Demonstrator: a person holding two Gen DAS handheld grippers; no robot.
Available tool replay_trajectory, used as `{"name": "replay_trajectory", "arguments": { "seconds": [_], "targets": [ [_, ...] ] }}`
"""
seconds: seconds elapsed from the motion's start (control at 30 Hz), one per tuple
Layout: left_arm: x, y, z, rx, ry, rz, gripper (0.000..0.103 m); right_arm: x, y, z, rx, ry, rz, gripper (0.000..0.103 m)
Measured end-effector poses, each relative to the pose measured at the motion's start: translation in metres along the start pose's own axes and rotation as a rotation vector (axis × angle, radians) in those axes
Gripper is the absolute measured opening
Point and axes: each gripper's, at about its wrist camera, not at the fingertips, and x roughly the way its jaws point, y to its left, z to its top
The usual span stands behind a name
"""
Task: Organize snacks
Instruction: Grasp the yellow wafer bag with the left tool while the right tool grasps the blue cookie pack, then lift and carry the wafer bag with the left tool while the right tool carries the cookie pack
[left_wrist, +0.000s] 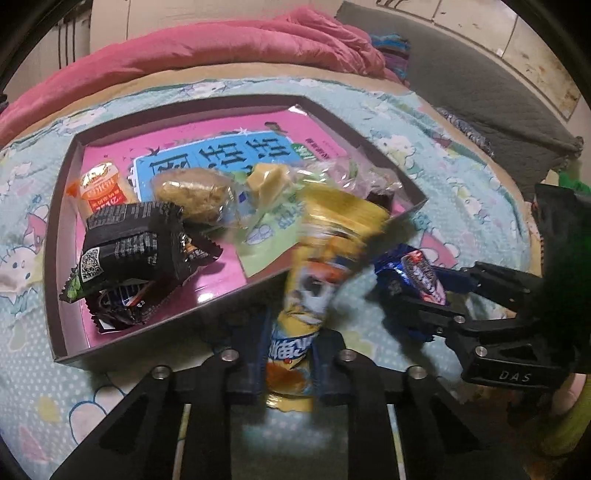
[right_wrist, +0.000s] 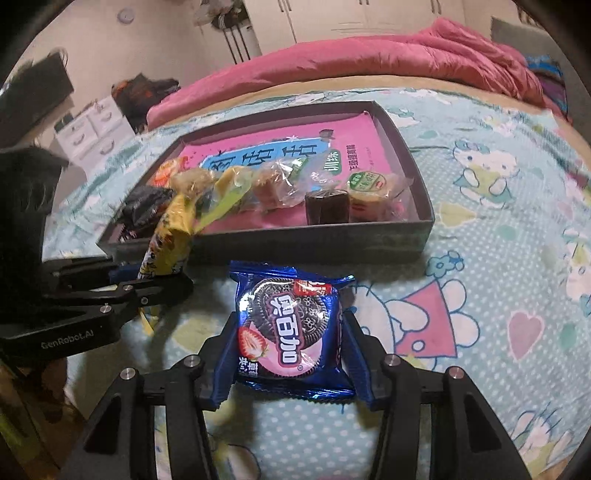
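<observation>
Left wrist view shows the left gripper (left_wrist: 290, 373) clamped on a yellow snack packet (left_wrist: 314, 273) at the half-filled box (left_wrist: 236, 299), while the right gripper (right_wrist: 288, 343) clasps the Oreo pack (right_wrist: 288, 328) on the bedsheet (right_wrist: 480, 258), both not yet boxed.

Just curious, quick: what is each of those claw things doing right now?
Left gripper: closed on the yellow snack packet.
Right gripper: closed on the blue Oreo packet.
</observation>
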Motion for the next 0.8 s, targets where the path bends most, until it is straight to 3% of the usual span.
{"name": "replay_trajectory", "arguments": {
  "seconds": [0.23,0.4,0.8],
  "targets": [
    [-0.026,-0.011,-0.003,0.02,-0.043,-0.033,0.016,-0.01,0.005,0.001,0.016,-0.017,0.046,0.052],
    [-0.053,0.003,0.002,-0.026,-0.107,-0.039,0.016,-0.021,0.016,0.007,0.004,-0.048,0.08,0.052],
    [-0.084,0.045,0.013,-0.138,-0.211,0.033,0.016,-0.036,0.029,0.028,-0.015,-0.111,0.095,0.052]
  ]
}}
